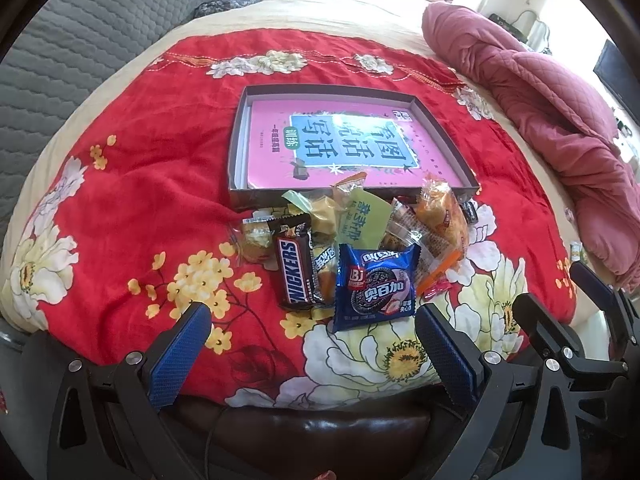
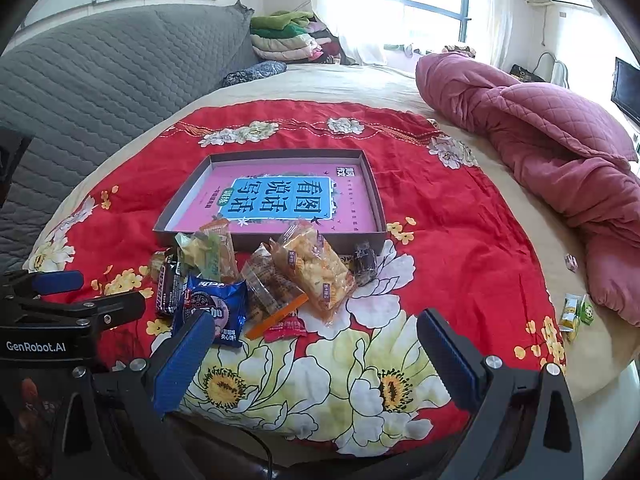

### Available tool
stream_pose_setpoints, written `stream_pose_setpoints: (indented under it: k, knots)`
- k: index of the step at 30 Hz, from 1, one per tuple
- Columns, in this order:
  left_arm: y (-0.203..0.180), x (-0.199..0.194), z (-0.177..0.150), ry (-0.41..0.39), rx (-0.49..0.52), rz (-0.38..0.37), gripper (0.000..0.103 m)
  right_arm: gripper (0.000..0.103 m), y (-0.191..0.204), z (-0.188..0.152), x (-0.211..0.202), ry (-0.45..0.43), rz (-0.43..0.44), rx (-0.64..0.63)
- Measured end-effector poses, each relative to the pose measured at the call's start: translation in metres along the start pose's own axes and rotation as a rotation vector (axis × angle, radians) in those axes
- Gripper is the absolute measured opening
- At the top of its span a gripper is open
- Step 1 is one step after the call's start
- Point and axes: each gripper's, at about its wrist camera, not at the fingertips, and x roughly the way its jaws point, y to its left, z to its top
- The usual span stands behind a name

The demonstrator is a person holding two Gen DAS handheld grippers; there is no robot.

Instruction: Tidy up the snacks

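A heap of wrapped snacks lies on the red flowered blanket (image 1: pixel 132 208) in front of a shallow dark box (image 1: pixel 240 136) lined with a pink book. In it are a Snickers bar (image 1: pixel 294 274), a blue cookie pack (image 1: pixel 374 286), a green packet (image 1: pixel 362 220) and an orange cracker bag (image 2: pixel 310 270). My left gripper (image 1: pixel 312 320) stands open just short of the heap, nothing between its blue pads (image 1: pixel 180 356). My right gripper (image 2: pixel 316 332) is open too, low over the blanket to the right of the blue cookie pack (image 2: pixel 216 304). The box (image 2: pixel 376 200) holds no snacks.
A rumpled pink quilt (image 2: pixel 560 152) lies along the right side of the bed. Small candies (image 2: pixel 576 312) sit near the bed's right edge. A grey quilted headboard (image 2: pixel 100 68) rises at the left, folded clothes (image 2: pixel 284 36) behind it.
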Motion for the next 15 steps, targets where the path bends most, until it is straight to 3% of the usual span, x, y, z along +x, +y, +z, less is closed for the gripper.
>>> stream_pose_setpoints:
  k: [15]
  knots:
    - [0.0011,0.0000,0.0007,0.002,0.000,0.008,0.102,0.102,-0.0009,-0.0004,-0.0010,-0.003,-0.001,0.000]
